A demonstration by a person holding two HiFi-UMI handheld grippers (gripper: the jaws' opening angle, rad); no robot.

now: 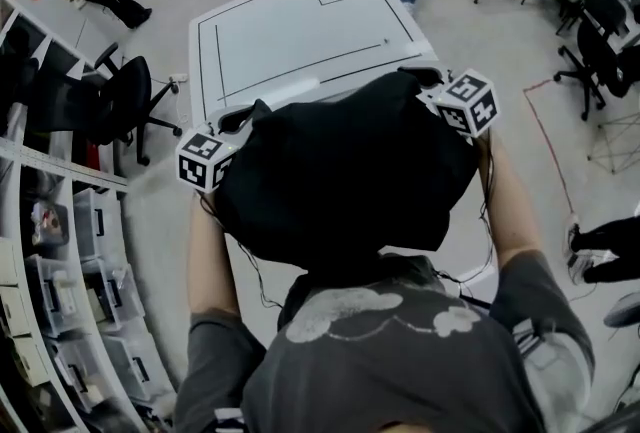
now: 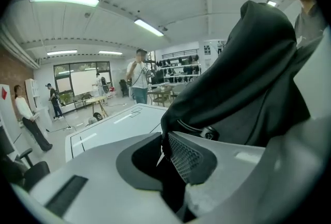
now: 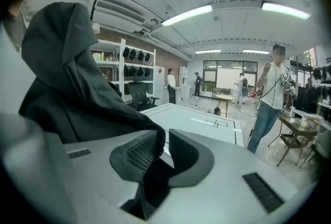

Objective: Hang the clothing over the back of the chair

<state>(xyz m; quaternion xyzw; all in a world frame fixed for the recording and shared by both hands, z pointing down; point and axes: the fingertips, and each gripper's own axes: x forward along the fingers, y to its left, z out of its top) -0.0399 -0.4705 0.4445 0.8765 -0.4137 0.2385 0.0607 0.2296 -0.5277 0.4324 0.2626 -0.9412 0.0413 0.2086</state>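
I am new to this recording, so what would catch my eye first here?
A large black garment fills the middle of the head view, its edge between the parted jaws of the left claw and the right claw. Behind it stands a big white table with black lines.

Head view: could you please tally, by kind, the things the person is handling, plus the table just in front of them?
Grippers: 2 (left gripper, right gripper)
Black garment: 1
White table: 1
Total: 4
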